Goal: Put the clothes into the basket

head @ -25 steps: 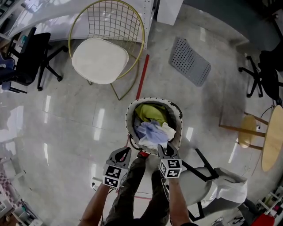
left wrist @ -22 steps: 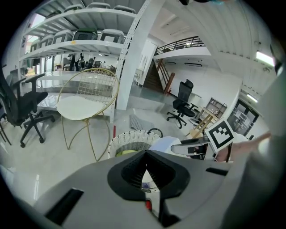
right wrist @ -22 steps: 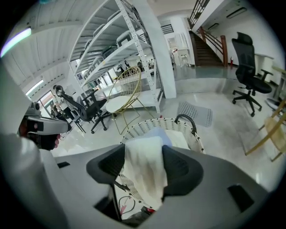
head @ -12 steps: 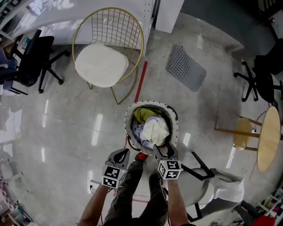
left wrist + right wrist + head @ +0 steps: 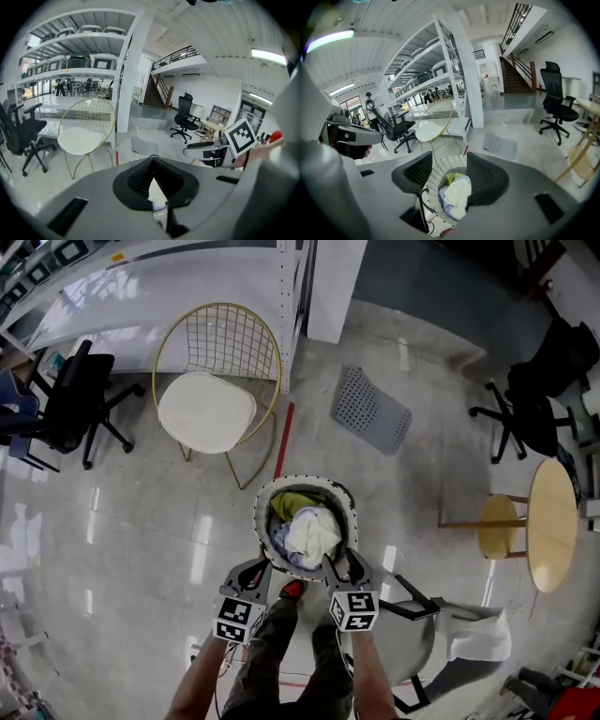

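Observation:
The white lattice basket [image 5: 259,521] stands on the floor just ahead of both grippers. In it lie a cream cloth [image 5: 314,532] on top, a yellow-green garment [image 5: 286,505] and a pale blue one [image 5: 279,540]. My right gripper [image 5: 337,566] hovers at the basket's near rim. Its jaws have just been closing a little but stand open, with nothing gripped. In the right gripper view the basket [image 5: 436,176] and cream cloth [image 5: 458,191] show between the right gripper's [image 5: 450,155] jaws. My left gripper [image 5: 251,570] is shut and empty; in the left gripper view, the left gripper's [image 5: 152,158] tips meet.
A gold wire chair [image 5: 206,409] with a white cushion stands beyond the basket at the left, beside a shelf unit. A grey perforated mat [image 5: 370,411] lies on the floor. Black office chairs [image 5: 66,395] [image 5: 539,395] and round wooden tables [image 5: 551,526] stand at the sides.
The right gripper's jaws opened and let the cream cloth drop onto the pile in the basket. Both grippers have risen and drawn back from the basket.

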